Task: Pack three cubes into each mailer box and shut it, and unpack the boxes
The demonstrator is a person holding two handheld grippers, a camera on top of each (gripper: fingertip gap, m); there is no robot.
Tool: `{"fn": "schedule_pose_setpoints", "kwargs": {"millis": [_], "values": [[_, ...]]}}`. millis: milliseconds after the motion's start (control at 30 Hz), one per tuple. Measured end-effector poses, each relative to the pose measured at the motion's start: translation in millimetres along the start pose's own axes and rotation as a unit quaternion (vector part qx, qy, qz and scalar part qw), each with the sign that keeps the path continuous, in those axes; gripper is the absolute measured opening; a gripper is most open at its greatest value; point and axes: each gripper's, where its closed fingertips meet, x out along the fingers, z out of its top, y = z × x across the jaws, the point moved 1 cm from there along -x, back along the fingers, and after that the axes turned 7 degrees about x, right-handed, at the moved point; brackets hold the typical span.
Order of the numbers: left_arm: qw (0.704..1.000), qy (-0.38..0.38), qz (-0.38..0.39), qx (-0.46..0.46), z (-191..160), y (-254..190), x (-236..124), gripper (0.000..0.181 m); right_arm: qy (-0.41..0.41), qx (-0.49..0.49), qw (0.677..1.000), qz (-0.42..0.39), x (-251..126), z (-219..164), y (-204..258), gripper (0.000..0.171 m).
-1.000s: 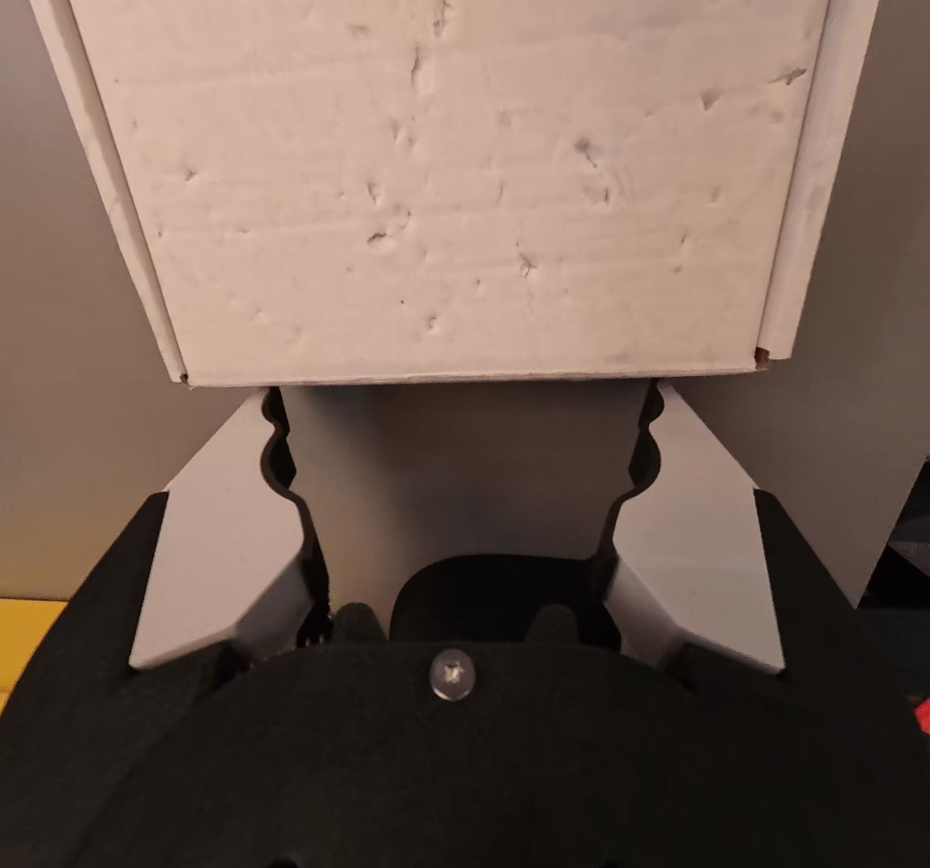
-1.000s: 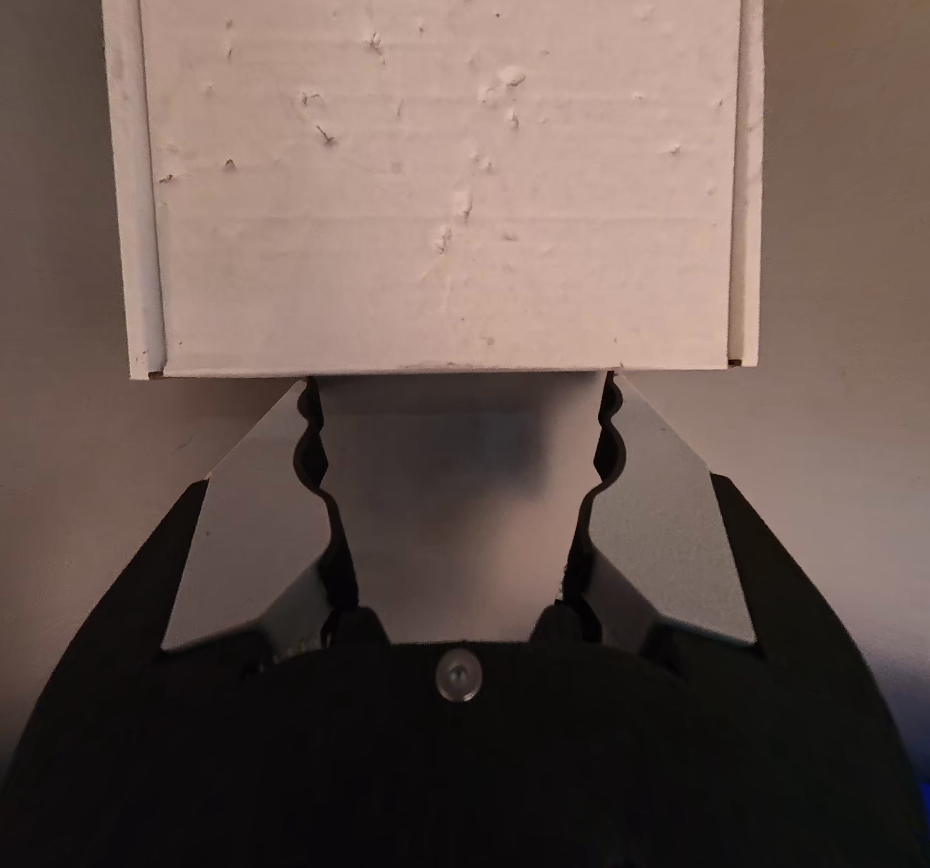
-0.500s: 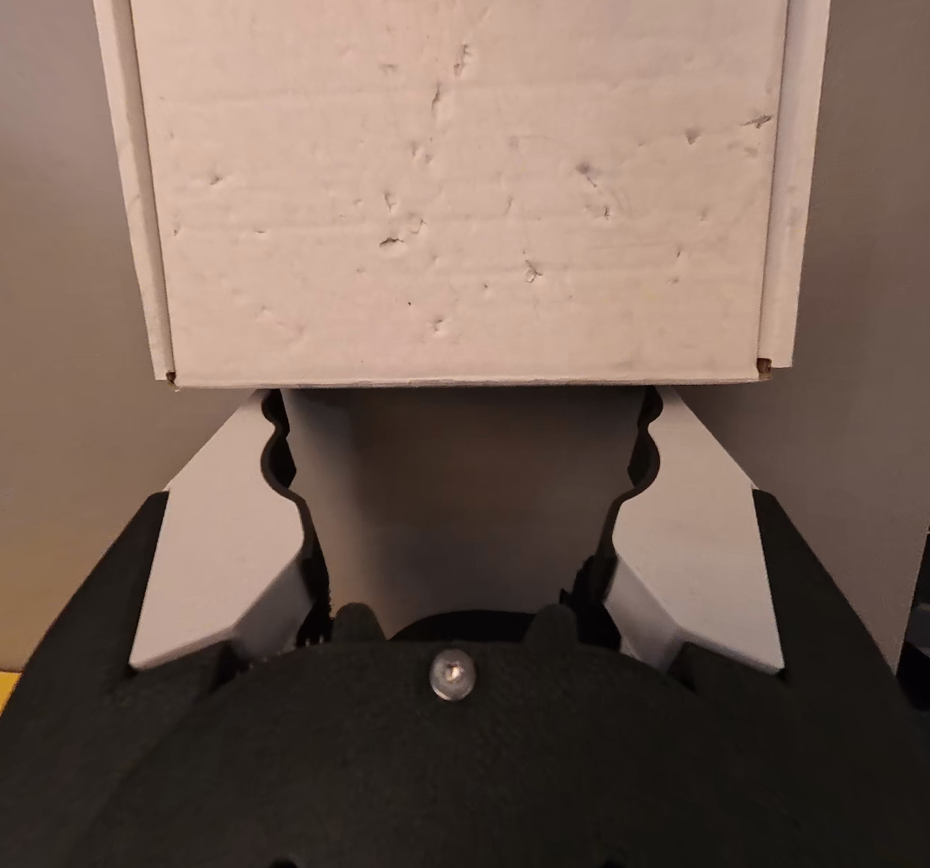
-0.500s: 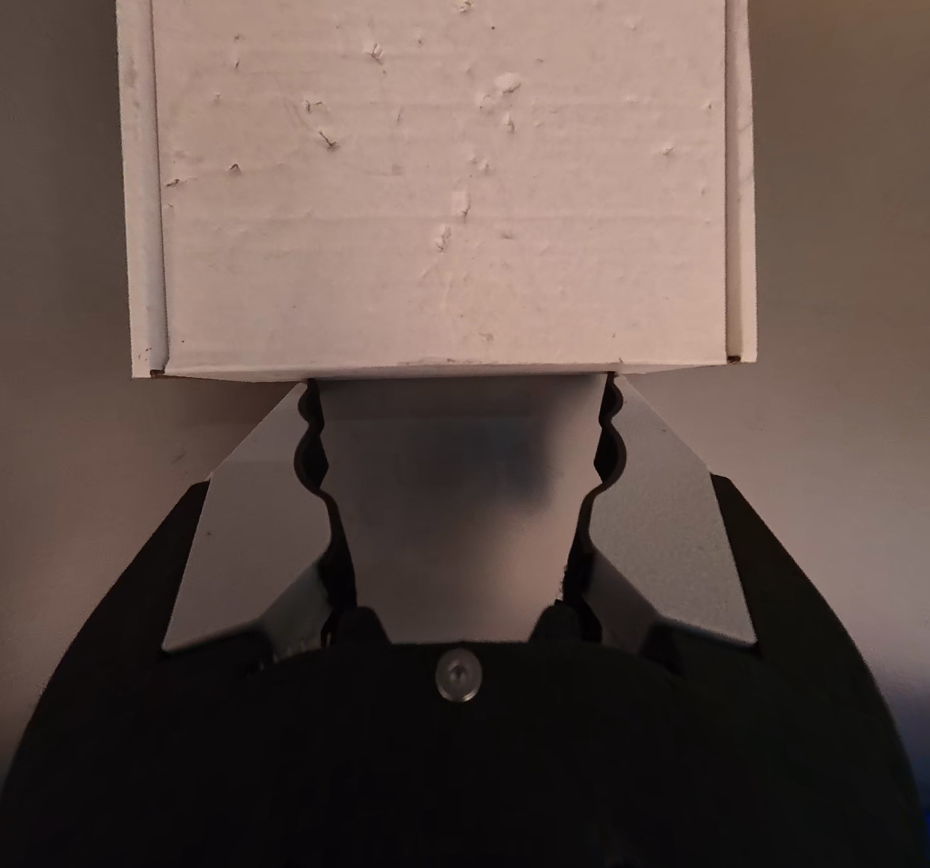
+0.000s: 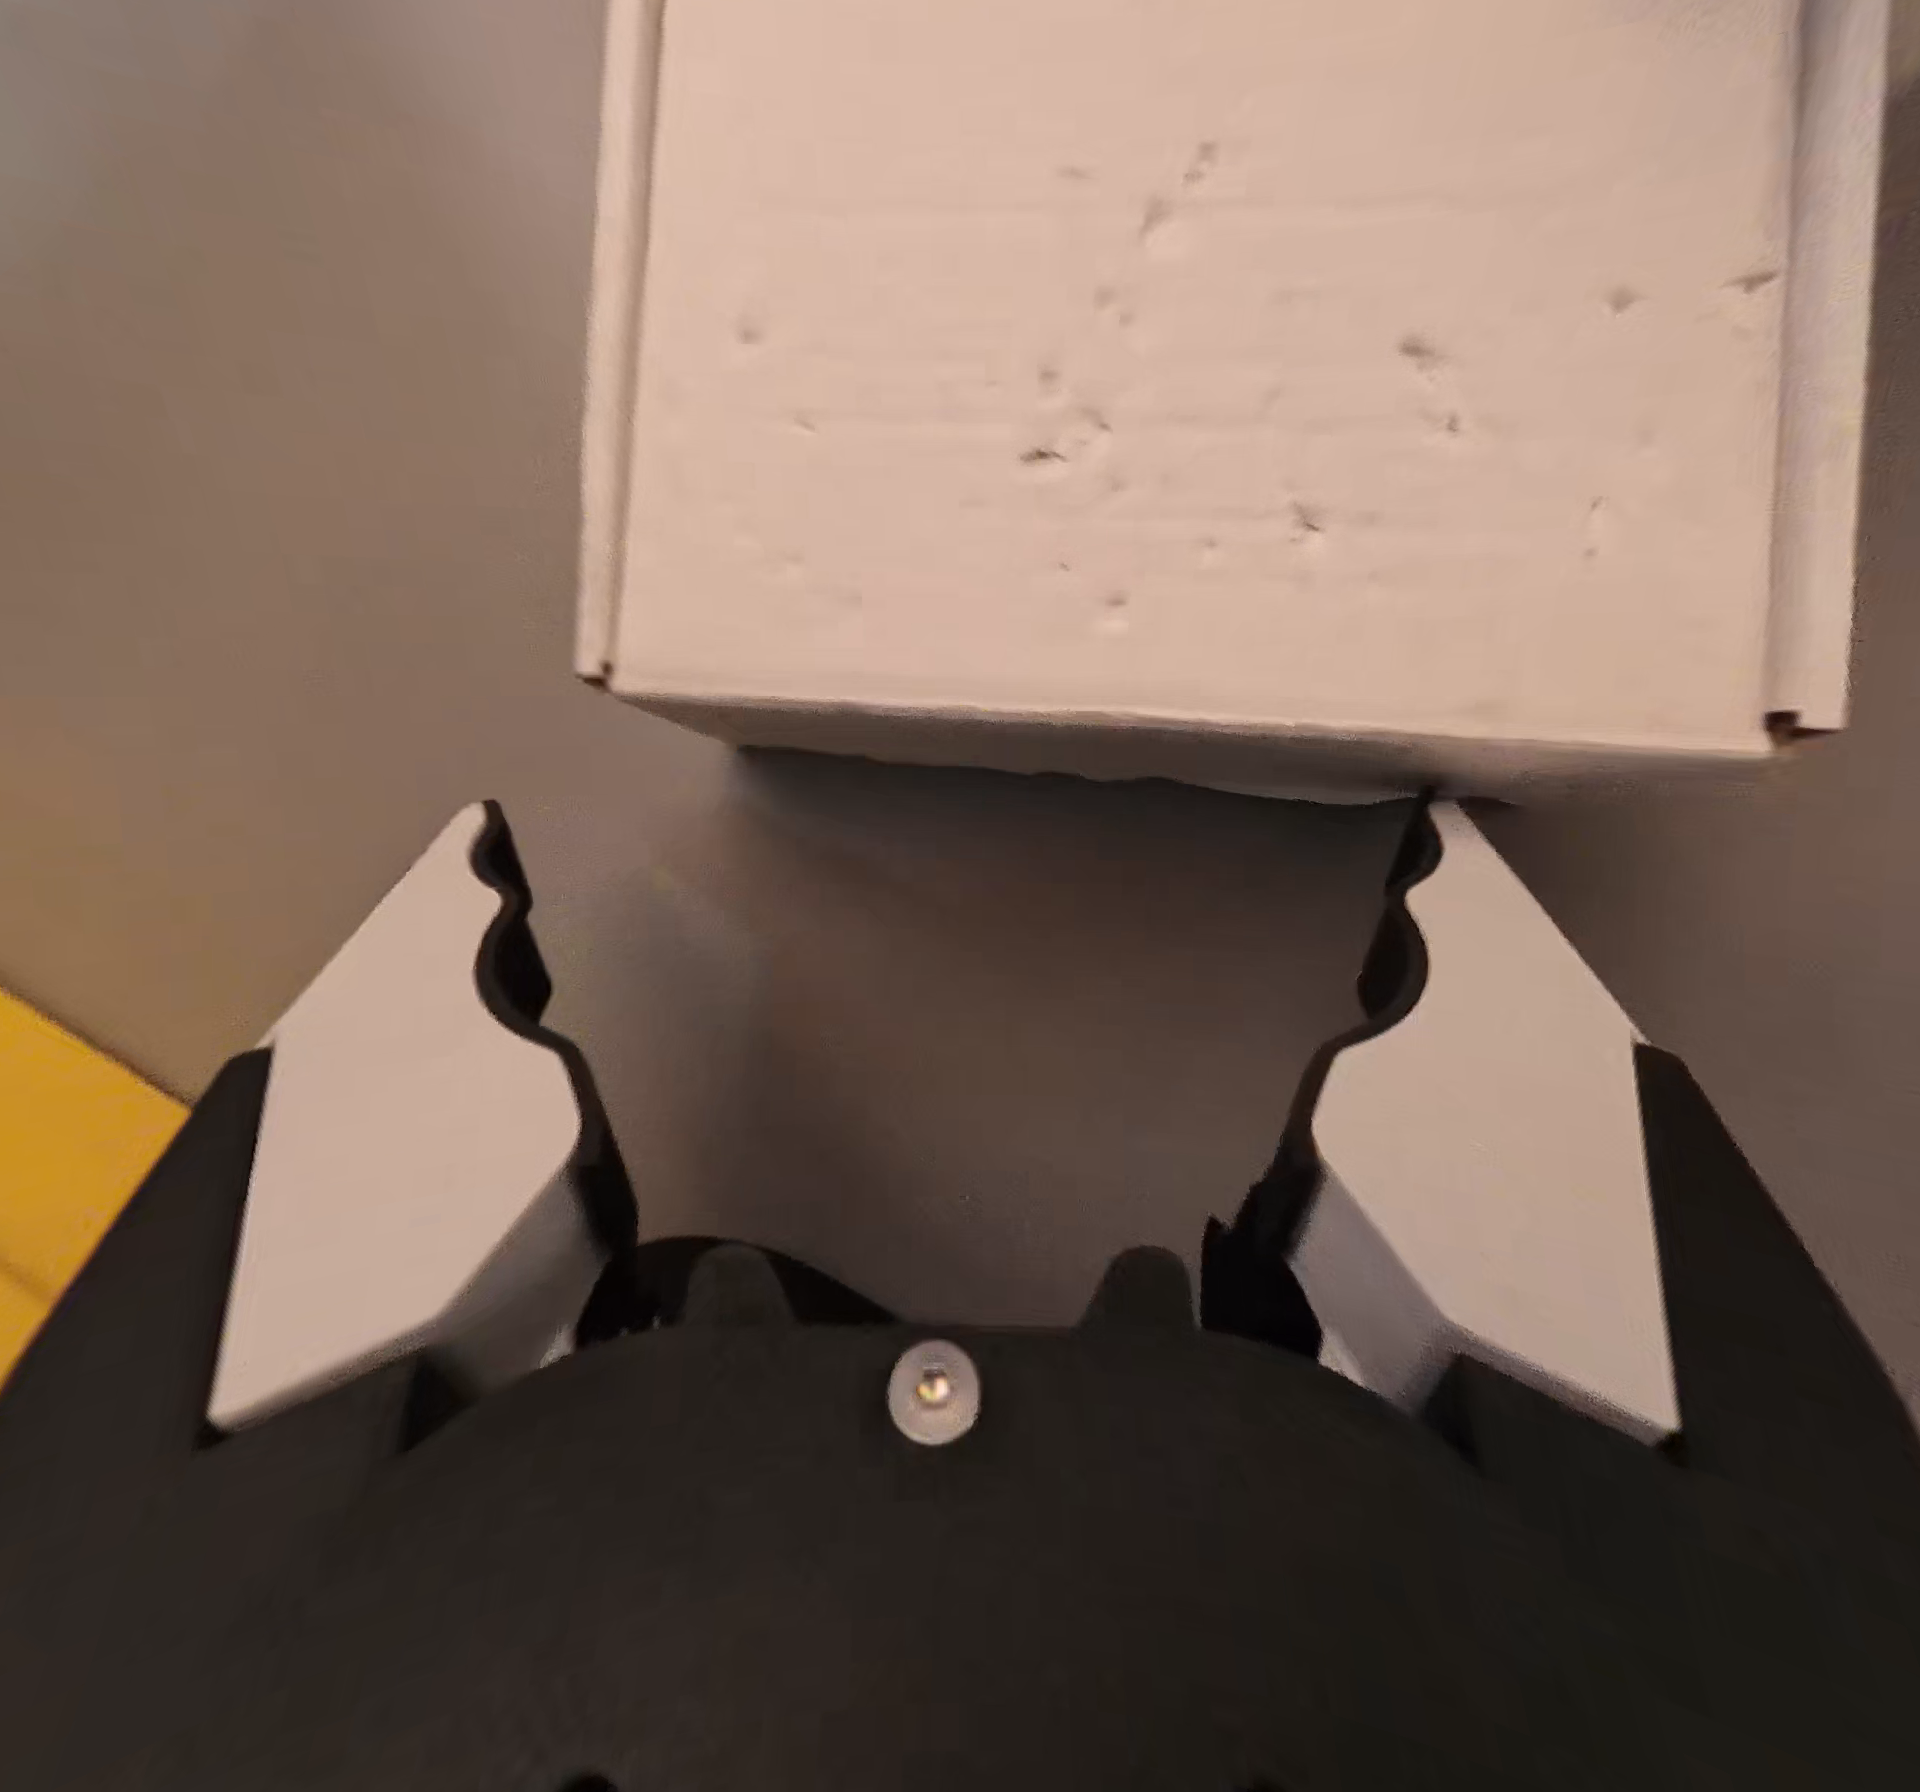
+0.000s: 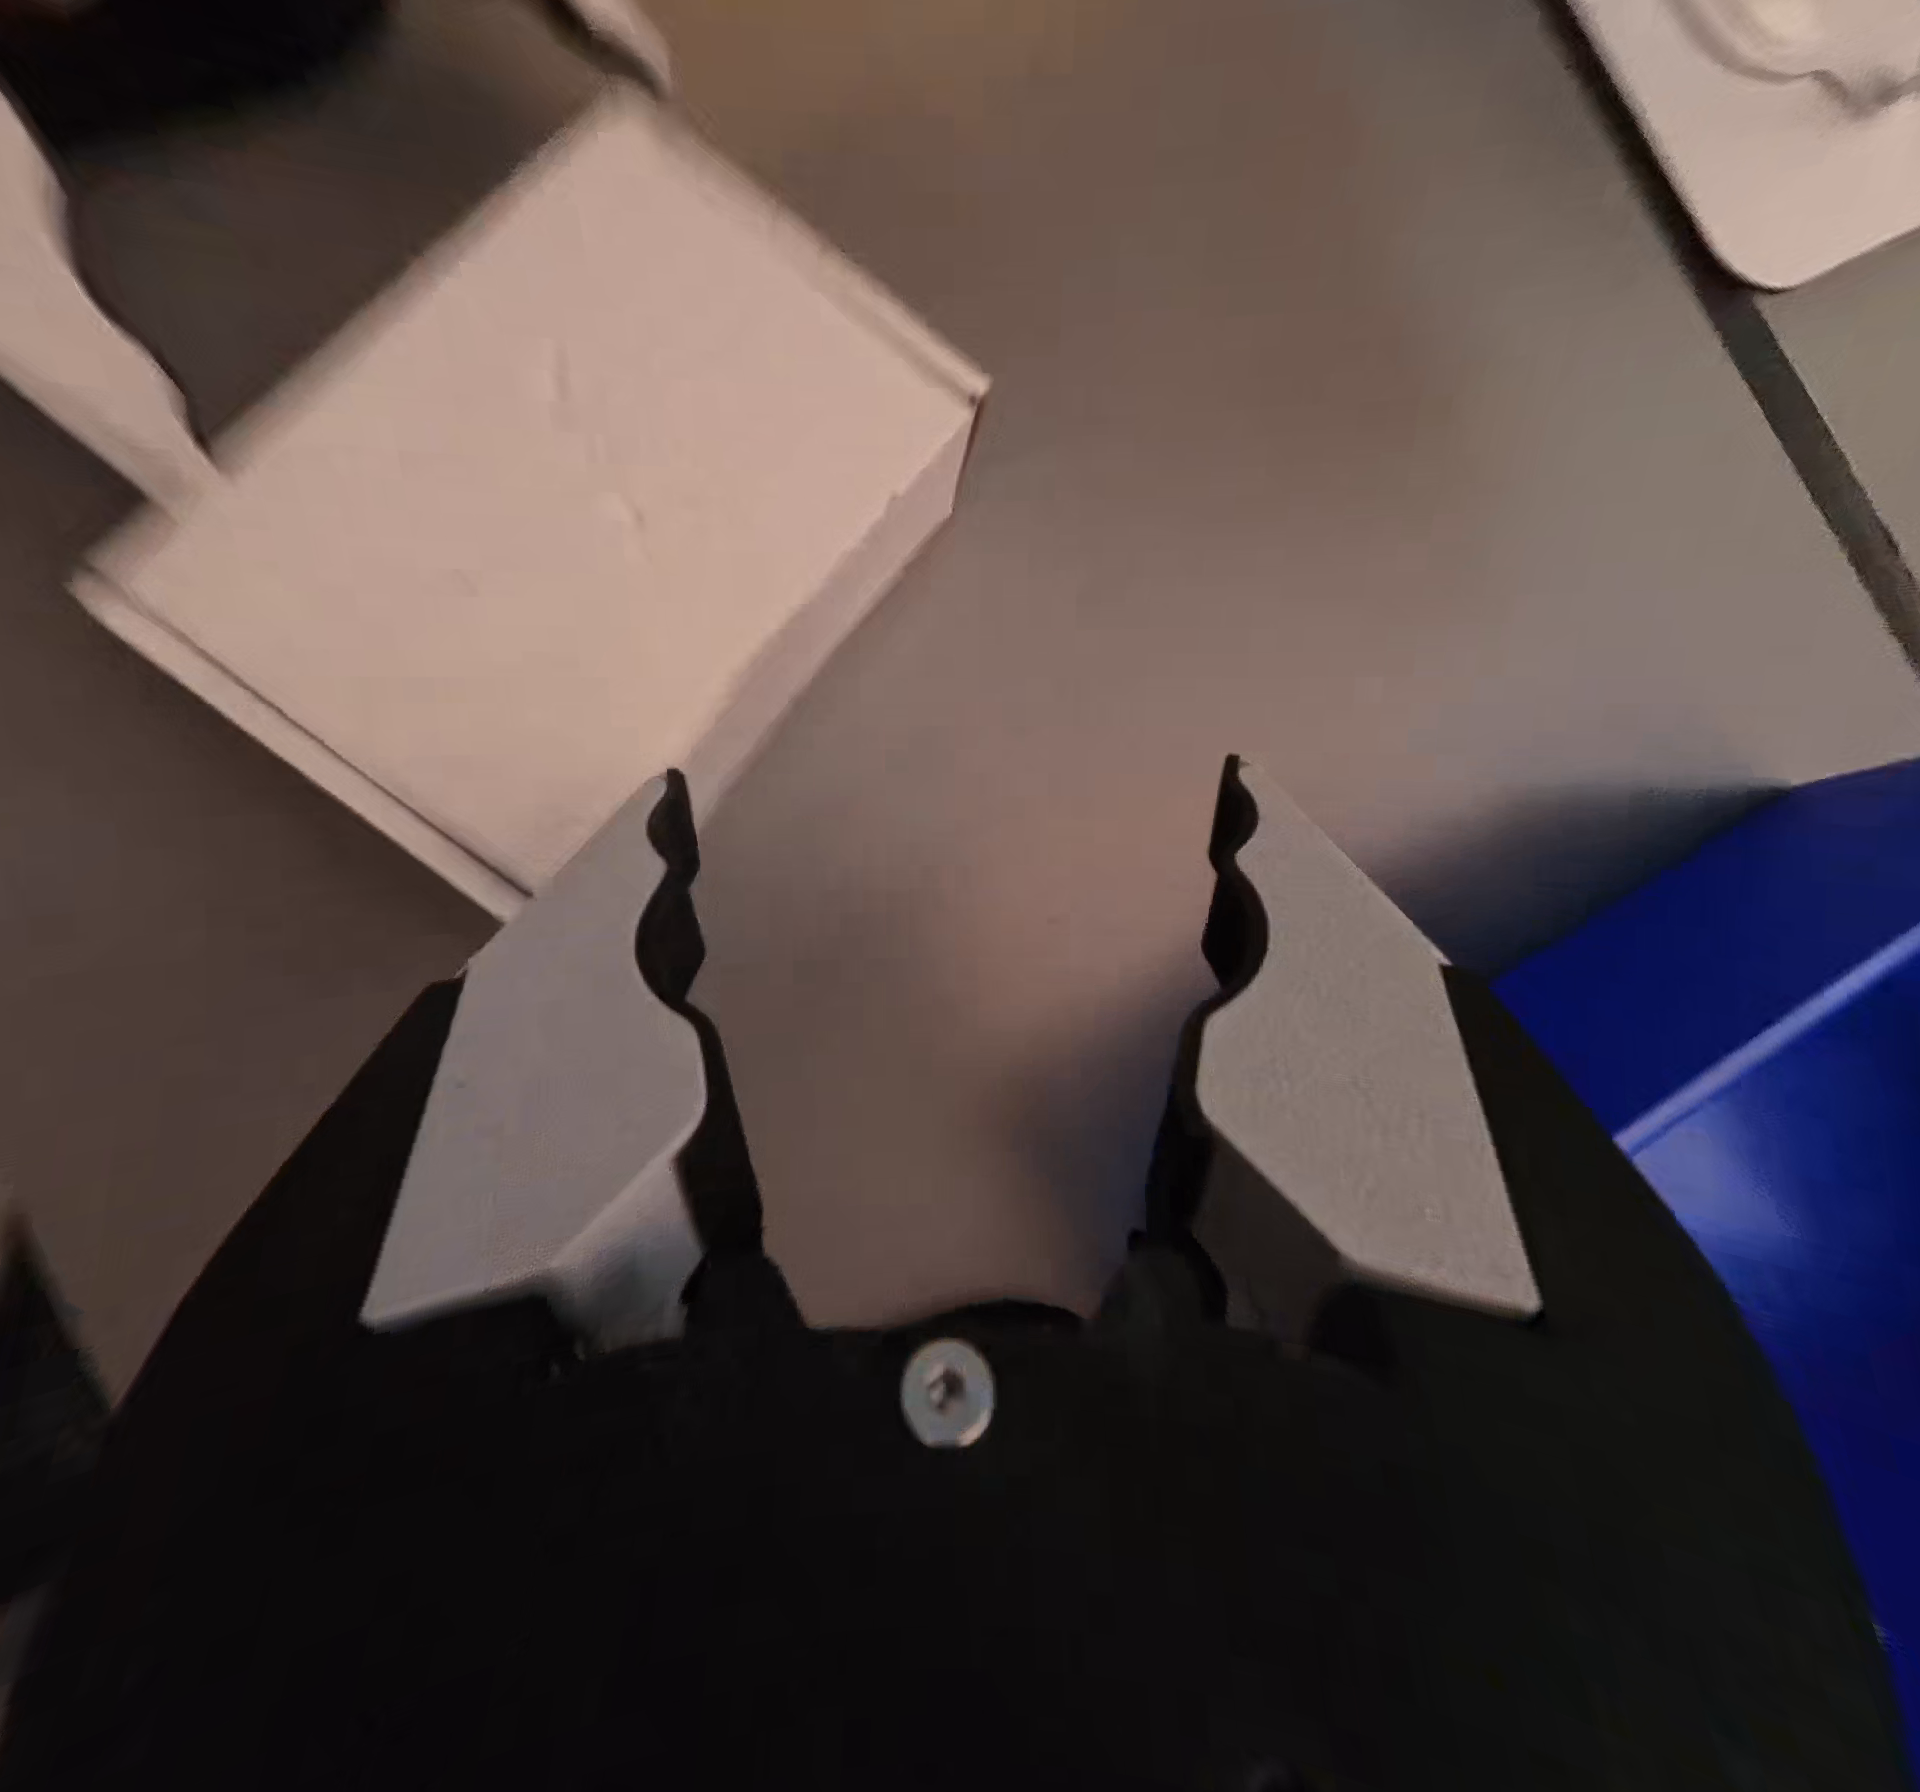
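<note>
In the left wrist view the closed white cardboard mailer box point(image 5: 1195, 360) runs off the top and right edges, and its contents are hidden under the shut lid. A yellow patch point(image 5: 62, 1150) at the left edge is cut off too far to identify. In the right wrist view everything is motion-blurred: the white box point(image 6: 540, 516), a blue plastic bin point(image 6: 1756, 1046) cropped at right, and a pale moulded tray point(image 6: 1745, 49) cropped at the top corner.

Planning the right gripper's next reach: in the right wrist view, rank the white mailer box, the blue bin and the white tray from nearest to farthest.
From the right gripper:
1. White mailer box, shut, touching its left finger in the picture.
2. Blue bin, lower right, beside the right finger.
3. White tray, far upper right.
</note>
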Motion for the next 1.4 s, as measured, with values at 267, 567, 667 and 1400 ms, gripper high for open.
{"fn": "schedule_pose_setpoints", "kwargs": {"millis": [267,567,667,1400], "values": [[0.998,-0.036,0.023,-0.044,28,-29,16,0.158,-0.038,0.101,0.993,0.054,19,24,54,0.121],[0.986,-0.104,0.023,-0.125,-2,-37,-31,0.154,0.126,-0.066,0.989,0.044,75,11,72,0.138],[0.983,-0.119,0.050,-0.131,-10,-29,-45,0.153,0.173,-0.073,0.980,0.065,80,8,77,0.128],[0.977,-0.174,0.057,-0.113,6,-25,-69,0.146,0.231,-0.078,0.960,-0.138,-111,32,-228,0.126]]}}
